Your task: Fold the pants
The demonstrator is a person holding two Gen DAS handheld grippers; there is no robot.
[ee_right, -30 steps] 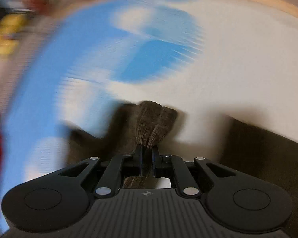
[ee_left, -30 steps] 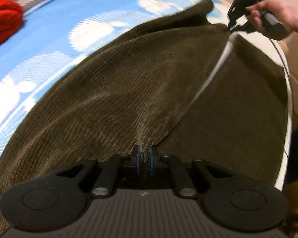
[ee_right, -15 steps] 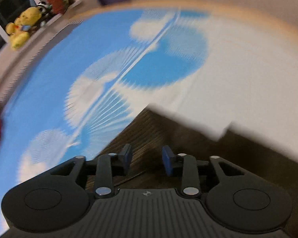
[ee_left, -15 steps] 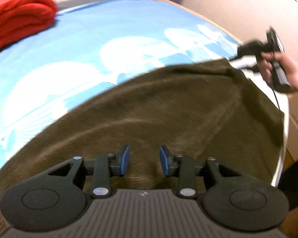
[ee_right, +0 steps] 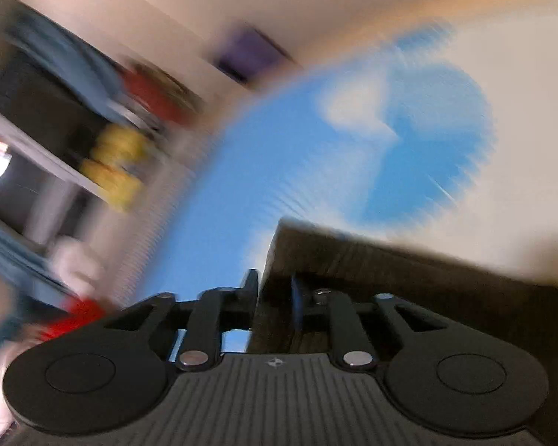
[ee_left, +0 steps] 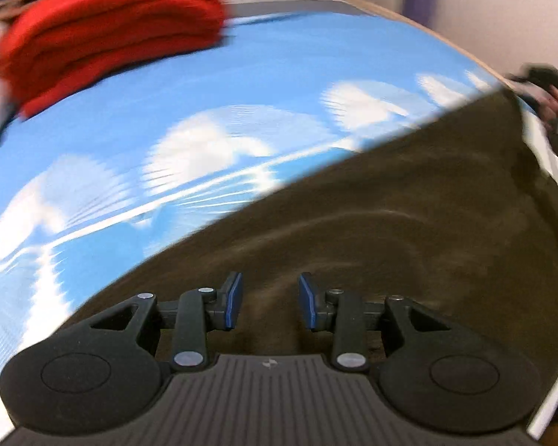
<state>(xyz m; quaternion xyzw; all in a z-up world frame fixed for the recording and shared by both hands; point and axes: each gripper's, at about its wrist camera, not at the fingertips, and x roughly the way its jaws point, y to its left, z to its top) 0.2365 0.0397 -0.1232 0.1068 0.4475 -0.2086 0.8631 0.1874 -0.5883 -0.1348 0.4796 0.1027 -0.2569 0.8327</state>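
Observation:
Dark brown corduroy pants (ee_left: 409,223) lie spread on the blue bed sheet with white fan shapes (ee_left: 241,93). My left gripper (ee_left: 269,301) hovers over their near edge, open, with only the cloth lying below between its blue pads. In the right wrist view, a squared corner of the pants (ee_right: 390,271) lies just ahead. My right gripper (ee_right: 275,297) stands at that corner with its jaws closing; the cloth edge shows in the gap and the pads do not press on it. The left wrist view shows that gripper, blurred, in a hand (ee_left: 554,111) at the far right.
A folded red blanket (ee_left: 104,26) sits at the bed's far left. A wooden bed edge and a beige wall run along the right, with a purple object (ee_left: 420,0) against the wall. Shelves with a yellow soft toy (ee_right: 115,163) stand beyond the bed.
Both grippers were shut on the pants and have let go and opened. The left one swung toward the red blanket. The right one tilted up toward the shelves.

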